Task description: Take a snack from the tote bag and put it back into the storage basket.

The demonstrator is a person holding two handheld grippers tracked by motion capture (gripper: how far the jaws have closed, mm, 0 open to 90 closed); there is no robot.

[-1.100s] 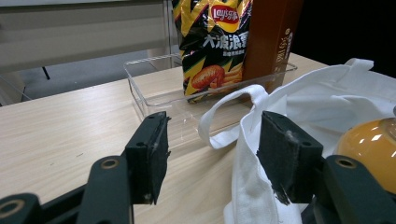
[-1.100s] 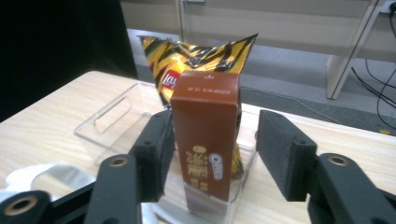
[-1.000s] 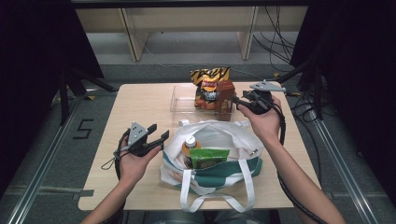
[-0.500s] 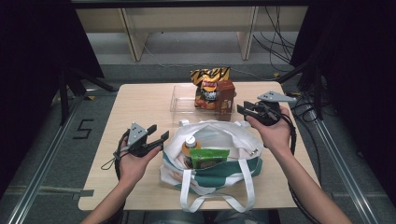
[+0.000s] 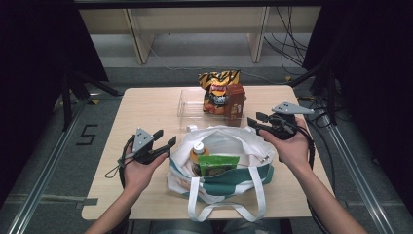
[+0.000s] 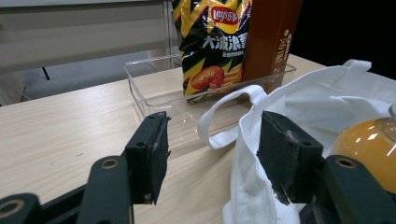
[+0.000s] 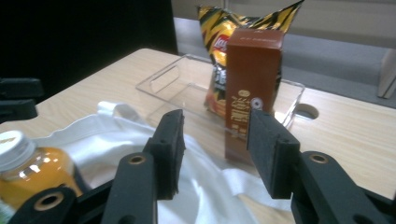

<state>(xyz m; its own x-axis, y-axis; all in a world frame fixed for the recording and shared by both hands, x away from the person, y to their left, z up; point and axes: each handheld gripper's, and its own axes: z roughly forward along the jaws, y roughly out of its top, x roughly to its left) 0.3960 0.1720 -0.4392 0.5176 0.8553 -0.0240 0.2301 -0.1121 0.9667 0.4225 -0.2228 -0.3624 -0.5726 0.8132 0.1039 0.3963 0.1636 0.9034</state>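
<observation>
Nearby, the white bag (image 5: 221, 163) holds a juice bottle (image 5: 197, 150) and a green packet (image 5: 217, 165). Beside it, the left gripper (image 5: 164, 138) gapes empty; the right gripper (image 5: 256, 122), jaws just reopening, grips nothing. Farther back, the brown carton (image 5: 235, 101) stands in a clear tray (image 5: 187, 105).

"Lay's" on the chip bag (image 6: 212, 44) (floor mark (image 5: 86, 135): "5")

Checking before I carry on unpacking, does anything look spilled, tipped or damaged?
Nothing stands out. The black-and-yellow chip bag and brown carton stand upright in the clear plastic tray; the orange-drink bottle and green packet sit inside the white-and-green tote bag.
</observation>
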